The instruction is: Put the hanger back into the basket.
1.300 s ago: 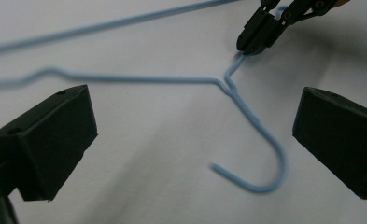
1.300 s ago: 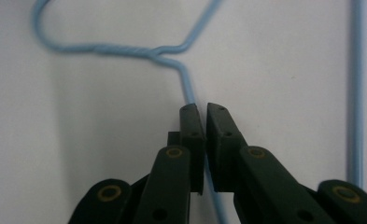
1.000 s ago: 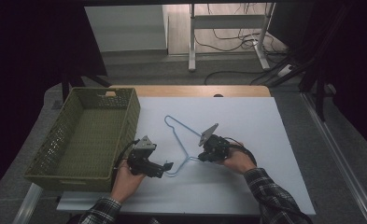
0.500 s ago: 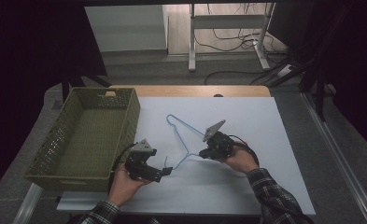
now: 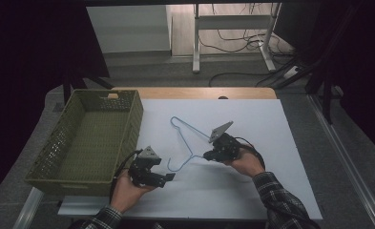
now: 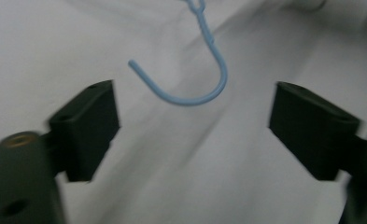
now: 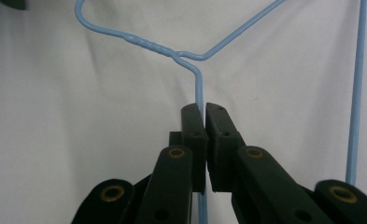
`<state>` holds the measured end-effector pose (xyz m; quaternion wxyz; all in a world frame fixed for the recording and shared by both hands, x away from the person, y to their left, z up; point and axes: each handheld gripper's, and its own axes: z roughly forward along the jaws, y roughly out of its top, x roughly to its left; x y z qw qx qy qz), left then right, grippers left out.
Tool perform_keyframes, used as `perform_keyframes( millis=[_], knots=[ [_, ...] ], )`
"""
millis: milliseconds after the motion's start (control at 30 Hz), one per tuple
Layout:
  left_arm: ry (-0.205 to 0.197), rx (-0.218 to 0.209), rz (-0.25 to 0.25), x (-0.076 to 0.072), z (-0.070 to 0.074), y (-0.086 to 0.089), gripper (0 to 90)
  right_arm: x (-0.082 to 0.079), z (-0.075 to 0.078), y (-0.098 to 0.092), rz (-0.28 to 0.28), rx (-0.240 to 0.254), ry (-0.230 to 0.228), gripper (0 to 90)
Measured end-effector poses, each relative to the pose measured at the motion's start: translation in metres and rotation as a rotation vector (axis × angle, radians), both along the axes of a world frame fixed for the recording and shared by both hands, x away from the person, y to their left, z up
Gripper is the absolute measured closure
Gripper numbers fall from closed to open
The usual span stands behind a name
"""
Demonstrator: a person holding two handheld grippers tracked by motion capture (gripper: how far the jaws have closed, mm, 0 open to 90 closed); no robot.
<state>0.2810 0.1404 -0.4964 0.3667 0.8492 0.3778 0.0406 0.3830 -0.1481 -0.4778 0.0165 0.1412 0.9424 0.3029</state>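
Blue wire hanger on the white table, pinched by the right gripper.

Hanger lies flat near the table's middle, hook end pointing toward the person, w/ the right gripper's jaws clamped tight on one wire arm just below the twisted neck (right gripper view, hanger, gripper). Left gripper sits near the hook, jaws spread wide, gripping nothing; in the left gripper view the hook lies just ahead of and between the jaws, gripper not touching it. Green plastic basket stands at the table's left edge, beside the left hand. Right hand in a plaid sleeve.
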Motion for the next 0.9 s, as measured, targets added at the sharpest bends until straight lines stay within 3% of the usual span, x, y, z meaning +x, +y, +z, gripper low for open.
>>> perform_keyframes(
  millis=[33, 67, 100, 133, 167, 200, 267, 400, 467, 667, 767, 900],
  knots=[
    [0.0, 0.0, 0.0, 0.0, 0.0, 0.0, 44.1, 0.0, 0.0, 0.0, 0.0, 0.0, 0.0, 86.8],
    [0.019, 0.006, 0.006, 0.0, -0.001, 0.0, 44.1, 0.0, 0.0, 0.0, -0.001, 0.001, -0.001, 86.8],
    [0.046, 0.006, 0.0, 0.001, -0.002, -0.001, 49.8, 0.0, 0.0, -0.001, -0.002, 0.003, -0.001, 86.8],
    [0.079, 0.022, 0.004, 0.001, -0.005, -0.003, 67.6, 0.0, 0.001, -0.001, -0.001, 0.005, -0.003, 86.8],
    [0.079, 0.022, 0.004, 0.001, -0.005, -0.003, 72.5, 0.0, 0.001, -0.001, -0.001, 0.005, -0.003, 86.8],
    [0.12, 0.027, -0.004, 0.004, -0.008, -0.004, 78.7, 0.0, 0.001, -0.001, -0.004, 0.008, -0.004, 86.8],
    [0.128, 0.026, -0.003, 0.005, -0.009, -0.005, 82.6, 0.0, 0.001, -0.001, -0.003, 0.01, -0.004, 86.8],
    [0.142, 0.017, 0.007, 0.011, -0.015, -0.01, 83.3, 0.0, 0.001, -0.001, -0.008, 0.016, 0.0, 86.7],
    [0.122, -0.015, 0.014, 0.013, -0.014, -0.01, 83.0, 0.001, 0.0, -0.001, -0.005, 0.015, 0.001, 86.7],
    [0.102, -0.044, 0.007, 0.013, -0.012, -0.009, 81.9, 0.001, -0.007, 0.001, 0.006, -0.018, 0.019, 86.2],
    [0.092, -0.038, -0.001, 0.013, -0.012, -0.01, 80.9, 0.001, -0.012, 0.004, 0.002, -0.038, 0.023, 85.0],
    [0.08, -0.048, -0.005, 0.013, -0.009, -0.011, 80.3, 0.002, -0.006, 0.005, -0.037, -0.059, -0.008, 71.3]
  ],
)
